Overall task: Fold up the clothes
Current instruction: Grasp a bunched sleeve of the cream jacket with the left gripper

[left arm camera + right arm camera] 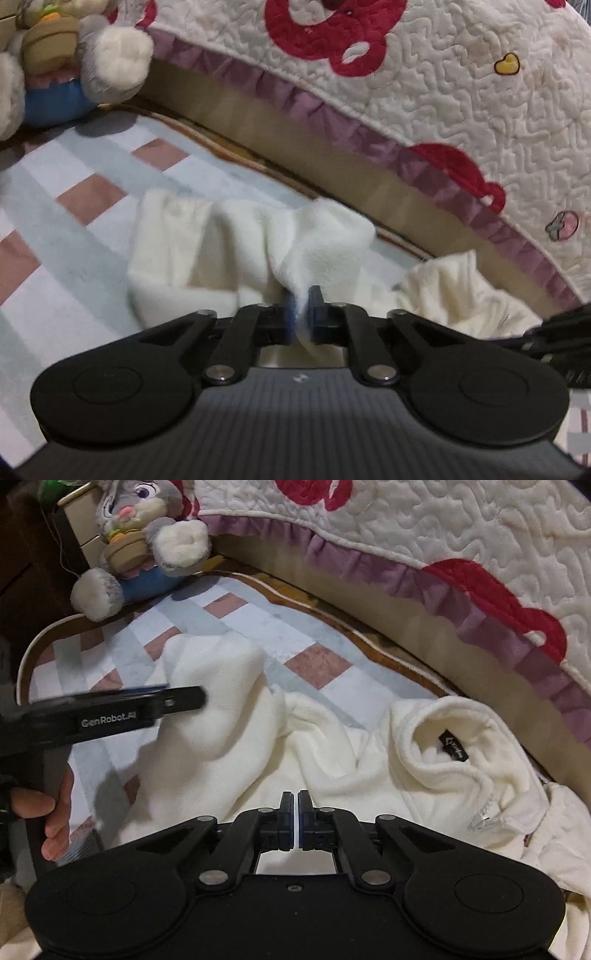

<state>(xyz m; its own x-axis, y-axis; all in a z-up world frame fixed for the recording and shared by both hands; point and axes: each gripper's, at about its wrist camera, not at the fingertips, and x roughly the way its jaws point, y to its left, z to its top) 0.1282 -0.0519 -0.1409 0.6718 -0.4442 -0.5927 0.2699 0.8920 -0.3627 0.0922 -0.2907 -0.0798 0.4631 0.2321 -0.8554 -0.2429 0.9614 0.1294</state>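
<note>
Fleece jacket bunches on the rug; my left hand-held gripper clamps its edge for folding, right hand-held gripper closed, empty.

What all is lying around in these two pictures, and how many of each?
Cream fleece garment: one, off-white, crumpled on the mat, collar with a black label to the right.
Checked floor mat: one, pale blue, white and pink squares, under the garment.
Grey plush rabbit toy: one, grey and white, at the mat's far left corner.
Quilted cream bedspread: one, red patches, purple frill, hanging along the right.
Left hand-held gripper: black, shut on a fold of the garment.
Right hand-held gripper: black, jaws together over the garment.
Person's fingers: bare, holding the left handle.
</note>
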